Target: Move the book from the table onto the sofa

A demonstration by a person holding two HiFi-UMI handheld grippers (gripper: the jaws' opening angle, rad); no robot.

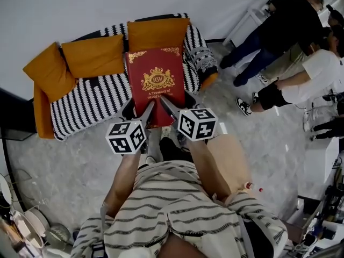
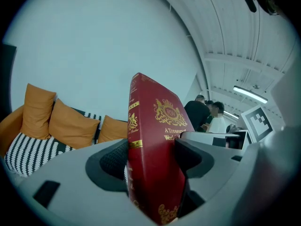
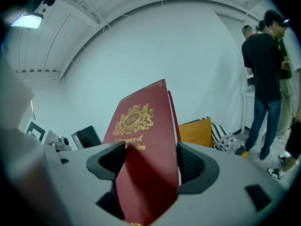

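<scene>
Red book (image 1: 156, 79) is up off the table: we have left gripper (image 1: 147, 110) and right gripper (image 1: 164, 103) both clamped on its near edge. Sofa (image 1: 91, 102) sits just beyond the jaws; set-down not yet done.

Only readable print is on the book (image 1: 156, 82): gold on the red front cover. The crest in the cover's upper half carries the monogram "RW", clear in head view & right gripper view. Under the crest, title line 1 is "A Treasury of"; line 2 starts "World", the rest cut off by jaws or too small. The spine has gold script near the top edge, unreadable. Left marker cube (image 1: 126, 137) & right marker cube (image 1: 197, 123): b/w square patterns only, no letters or nos.
</scene>
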